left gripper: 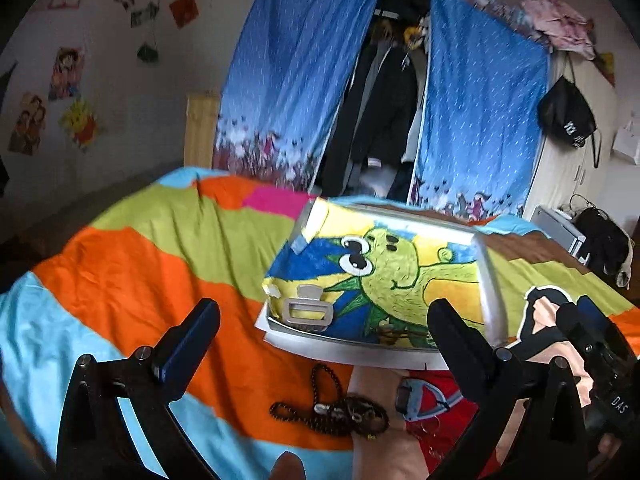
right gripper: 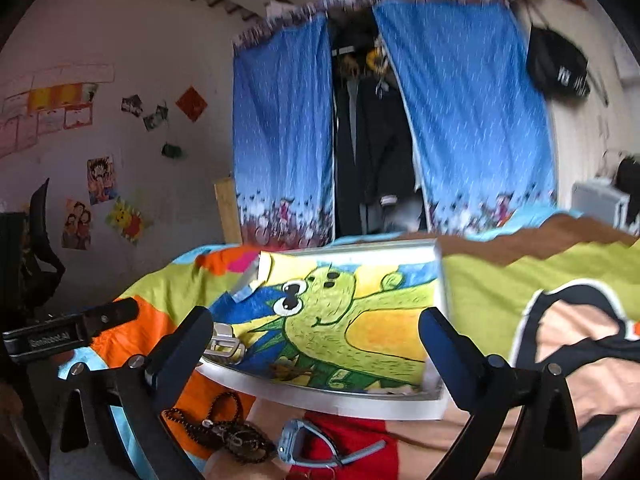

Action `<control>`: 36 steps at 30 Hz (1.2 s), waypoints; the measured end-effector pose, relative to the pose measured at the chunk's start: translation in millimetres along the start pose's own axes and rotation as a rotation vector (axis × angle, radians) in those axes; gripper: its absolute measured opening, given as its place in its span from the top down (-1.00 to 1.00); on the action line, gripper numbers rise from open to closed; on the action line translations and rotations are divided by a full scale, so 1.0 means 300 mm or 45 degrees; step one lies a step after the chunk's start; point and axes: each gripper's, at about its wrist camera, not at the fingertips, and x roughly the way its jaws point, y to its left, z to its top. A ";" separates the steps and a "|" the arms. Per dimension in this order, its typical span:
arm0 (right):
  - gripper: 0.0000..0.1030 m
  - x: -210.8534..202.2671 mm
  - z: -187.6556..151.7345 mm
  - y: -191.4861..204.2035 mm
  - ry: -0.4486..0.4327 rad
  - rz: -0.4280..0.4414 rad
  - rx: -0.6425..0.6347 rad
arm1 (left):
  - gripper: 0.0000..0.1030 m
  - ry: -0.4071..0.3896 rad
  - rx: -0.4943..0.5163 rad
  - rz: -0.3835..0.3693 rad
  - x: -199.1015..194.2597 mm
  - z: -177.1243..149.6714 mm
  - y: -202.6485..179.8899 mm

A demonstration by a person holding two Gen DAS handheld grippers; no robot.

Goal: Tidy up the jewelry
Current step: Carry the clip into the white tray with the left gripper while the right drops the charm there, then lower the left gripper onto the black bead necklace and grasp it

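Jewelry: dark beaded necklace (left gripper: 332, 410) lies in a loose tangle on the bedspread (left gripper: 132, 264), just in front of the tray (left gripper: 490, 280); it also shows at the lower left of the right wrist view (right gripper: 224, 432). Beside it a grey-blue smartwatch (left gripper: 420, 396) rests on a red patch of the cover, strap splayed, with thin wire hoops near it, possibly earrings, too small to tell. Neither is in the tray yet.

Tray is shallow, white-rimmed, lined with a crayon drawing of a green creature; it sits flat on the bed and looks like the sorting container. A grey hair claw clip (left gripper: 306, 308) already lies in its near left corner, and a small brownish item rests at the near edge, unclear what.

Left tongs (left gripper: 324, 332) spread wide, nothing between the pads, hovering above the necklace and aimed over the tray. Right tongs (right gripper: 316, 340) also wide apart and empty, held over the tray's near edge. No earlier frame, so only the current state: both free, neither touching anything.

Judgement: this is between picks; necklace and watch are left to move. Necklace is limp and tangled, so a pinch at the bunched middle likely lifts it best; loops may drag on the soft cover.
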 end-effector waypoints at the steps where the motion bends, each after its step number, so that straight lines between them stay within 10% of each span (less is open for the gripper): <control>1: -1.00 -0.032 -0.003 0.009 -0.013 -0.006 -0.006 | -0.98 -0.011 0.010 0.002 -0.030 -0.003 -0.008; 18: -1.00 -0.461 -0.145 0.115 0.015 -0.090 0.034 | -0.98 -0.035 0.126 0.039 -0.439 -0.242 -0.042; 36: -1.00 -0.425 -0.288 0.142 0.333 -0.158 0.082 | -0.98 0.282 0.141 0.097 -0.384 -0.442 0.011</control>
